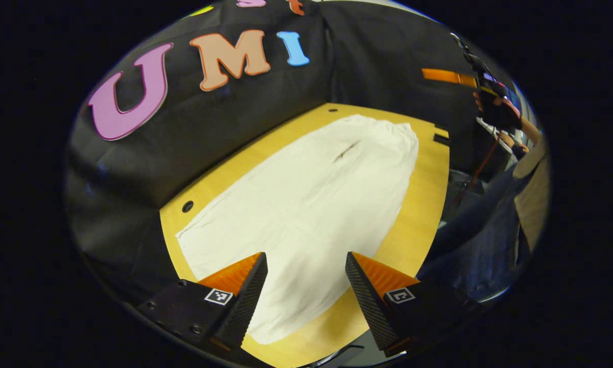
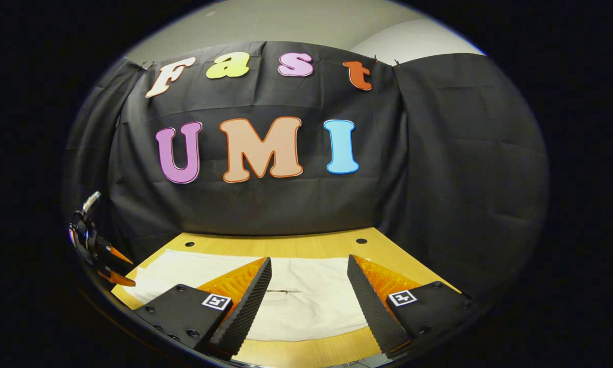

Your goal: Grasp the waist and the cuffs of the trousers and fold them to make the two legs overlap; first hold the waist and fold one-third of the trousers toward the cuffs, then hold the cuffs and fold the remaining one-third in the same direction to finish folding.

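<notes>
White trousers (image 1: 306, 204) lie spread flat on a yellow wooden table (image 1: 424, 204), covering most of its top. In the left gripper view they run lengthwise away from the camera: one end lies under the left gripper (image 1: 306, 271), and the far end, with a short dark mark near it, is close to the back of the booth. Which end is the waist and which the cuffs cannot be told for sure.

The left gripper hangs above the near end with its jaws spread wide and nothing between them. In the right gripper view, the right gripper (image 2: 309, 276) hovers over the trousers (image 2: 306, 301) near the table's front edge, also spread wide and holding nothing. The left gripper (image 2: 101, 258) shows small at the far left of that view, above the cloth's other end. In the left gripper view, a hand holding the right gripper (image 1: 498, 105) appears at the upper right, well apart from the cloth.

Judging from this, no fold has begun; the step in hand is the 1st grasp. To do it well, each gripper should probably come down on the same long edge, 1 at each end, and pinch a single layer. Both should then lift together and carry that edge across evenly, so the 2 legs overlap without wrinkles.

Black cloth walls (image 2: 439, 153) close in the booth on 3 sides.
</notes>
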